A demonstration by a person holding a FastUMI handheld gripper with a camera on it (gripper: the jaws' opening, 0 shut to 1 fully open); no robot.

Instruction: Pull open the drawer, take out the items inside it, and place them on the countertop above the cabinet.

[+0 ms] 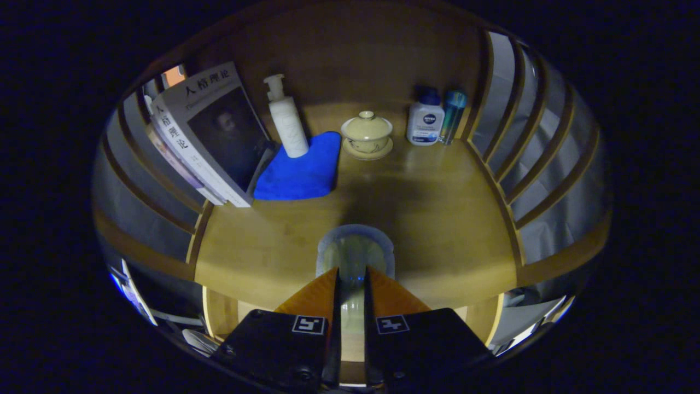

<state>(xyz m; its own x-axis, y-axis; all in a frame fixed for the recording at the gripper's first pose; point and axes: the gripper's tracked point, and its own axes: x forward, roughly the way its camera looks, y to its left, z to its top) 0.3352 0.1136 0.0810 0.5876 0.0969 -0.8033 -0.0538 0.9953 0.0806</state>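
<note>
My gripper (353, 279) is shut on a translucent, pale container (354, 249) that sticks out just ahead of the fingertips. The container is wider than the narrow gap between the fingers, and its far end hangs over the front part of the wooden countertop (437, 219). Whether it touches the wood I cannot tell. Below the countertop's front edge, wooden cabinet parts (221, 312) show on both sides of the fingers. The drawer itself is hidden behind the gripper body.
At the back of the countertop stand leaning books (208, 137), a white pump bottle (287, 120), a blue cloth (301, 169), a lidded cream bowl on a saucer (367, 134), a white bottle with a blue cap (425, 120) and a teal tube (453, 115). Slatted wooden sides (525, 164) close in both ends.
</note>
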